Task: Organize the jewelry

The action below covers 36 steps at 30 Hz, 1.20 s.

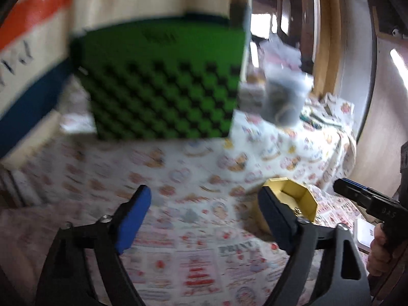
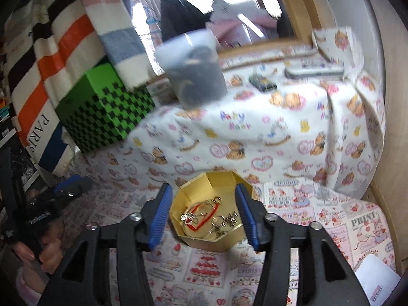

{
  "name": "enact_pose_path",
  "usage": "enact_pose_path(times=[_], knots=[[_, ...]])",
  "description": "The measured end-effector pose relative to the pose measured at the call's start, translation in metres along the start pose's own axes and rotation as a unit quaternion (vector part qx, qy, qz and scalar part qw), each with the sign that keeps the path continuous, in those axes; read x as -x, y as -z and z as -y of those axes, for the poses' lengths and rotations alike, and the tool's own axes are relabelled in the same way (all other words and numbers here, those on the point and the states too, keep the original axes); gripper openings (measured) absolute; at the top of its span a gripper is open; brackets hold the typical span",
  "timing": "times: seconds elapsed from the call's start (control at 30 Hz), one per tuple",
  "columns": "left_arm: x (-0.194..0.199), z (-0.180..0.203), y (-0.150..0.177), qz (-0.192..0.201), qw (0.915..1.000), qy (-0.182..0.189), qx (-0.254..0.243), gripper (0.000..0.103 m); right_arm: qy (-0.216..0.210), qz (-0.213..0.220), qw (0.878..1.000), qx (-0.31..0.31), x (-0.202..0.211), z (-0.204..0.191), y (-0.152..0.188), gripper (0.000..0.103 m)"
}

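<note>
We find the gold box resting on the printed cloth, its mouth facing up; being eight-sided, it shows no clear long axis; inside lie tangled jewelry pieces, a red-trimmed loop among them; our right tongs stand spread either side of the box, pads clear of it; our left tongs gape wide over bare cloth, the box just beside the right-hand pad; a green checkered box sits well behind.
</note>
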<state>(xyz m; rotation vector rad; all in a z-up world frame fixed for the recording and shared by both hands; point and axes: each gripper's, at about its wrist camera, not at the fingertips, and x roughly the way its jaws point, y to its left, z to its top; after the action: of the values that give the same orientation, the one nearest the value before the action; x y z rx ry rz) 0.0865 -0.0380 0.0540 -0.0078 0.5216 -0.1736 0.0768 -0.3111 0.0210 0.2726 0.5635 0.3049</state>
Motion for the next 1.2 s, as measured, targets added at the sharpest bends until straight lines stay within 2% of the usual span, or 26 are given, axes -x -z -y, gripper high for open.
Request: enact_pose_path(times=[0.1,0.2,0.23,0.3,0.37,0.57,0.77,1.0,1.03,1.1,1.2], knots=[[0.024,-0.009,-0.001,0.039,0.9988,-0.029,-0.008,0.097,-0.009,0.024,0.999,0.019,0.007,-0.013,0.001,0.070],[0.039,-0.015,0.005,0.074,0.9961,-0.045,-0.012,0.102,-0.013,0.036,0.999,0.023,0.010,-0.020,0.004,0.073],[0.042,-0.017,0.007,0.082,0.9953,-0.049,-0.012,0.102,-0.014,0.038,0.999,0.025,0.010,-0.023,0.005,0.073],[0.046,-0.019,0.013,0.095,0.9938,-0.057,-0.008,0.102,-0.004,0.050,0.998,0.035,0.012,-0.029,0.007,0.083],[0.046,-0.020,0.019,0.104,0.9930,-0.057,-0.007,0.102,0.007,0.064,0.997,0.042,0.015,-0.033,0.009,0.086],[0.038,-0.028,0.037,0.107,0.9927,-0.055,-0.006,0.102,0.006,0.069,0.997,0.025,0.009,-0.034,0.016,0.091],[0.034,-0.030,0.058,0.120,0.9924,-0.026,-0.002,0.102,0.025,0.060,0.996,0.061,-0.007,-0.047,0.029,0.091],[0.026,-0.012,0.068,0.114,0.9907,-0.056,-0.047,0.102,0.067,0.086,0.991,0.073,-0.012,-0.051,0.039,0.093],[0.025,-0.013,0.068,0.112,0.9911,-0.054,-0.046,0.102,0.073,0.089,0.991,0.074,-0.012,-0.051,0.039,0.093],[0.023,-0.016,0.067,0.107,0.9920,-0.056,-0.037,0.102,0.081,0.097,0.989,0.074,-0.011,-0.050,0.040,0.103],[0.021,-0.024,0.066,0.100,0.9925,-0.069,-0.016,0.102,0.087,0.105,0.988,0.077,-0.010,-0.051,0.041,0.103]])
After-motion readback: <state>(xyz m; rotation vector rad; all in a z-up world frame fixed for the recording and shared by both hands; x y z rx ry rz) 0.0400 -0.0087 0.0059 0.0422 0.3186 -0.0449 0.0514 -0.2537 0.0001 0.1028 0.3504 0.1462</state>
